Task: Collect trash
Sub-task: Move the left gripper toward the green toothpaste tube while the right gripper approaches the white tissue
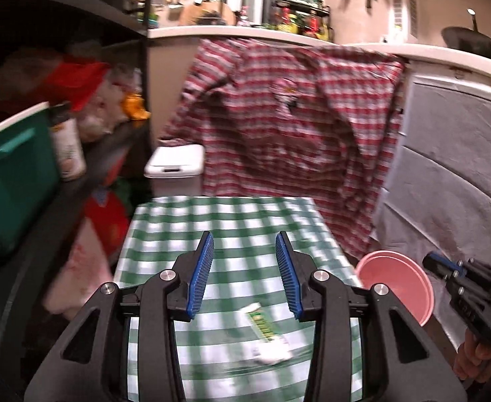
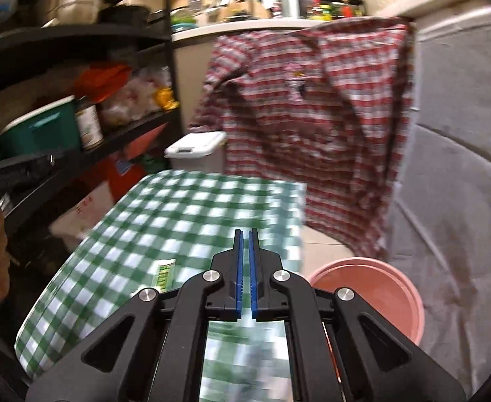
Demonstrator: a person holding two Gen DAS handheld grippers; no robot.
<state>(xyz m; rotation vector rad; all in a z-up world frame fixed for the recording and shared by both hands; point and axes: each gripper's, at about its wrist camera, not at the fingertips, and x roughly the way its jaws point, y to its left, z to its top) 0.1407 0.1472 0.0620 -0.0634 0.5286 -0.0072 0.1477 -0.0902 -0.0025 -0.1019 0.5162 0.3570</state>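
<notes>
Only blurred green-label wrapper (image 1: 268,336) unreadable; left gripper (image 1: 244,239) jaws apart, empty; right gripper (image 2: 246,234) closed, empty.

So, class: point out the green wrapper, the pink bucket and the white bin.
green wrapper (image 1: 262,323): left wrist view, printed middle.
pink bucket (image 2: 409,293): right wrist view, right rim.
white bin (image 1: 175,162): left wrist view, lid top.

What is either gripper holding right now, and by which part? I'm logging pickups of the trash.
Nothing is held. The left gripper is open above the wrapper on the table; the right gripper is shut on nothing.
</notes>
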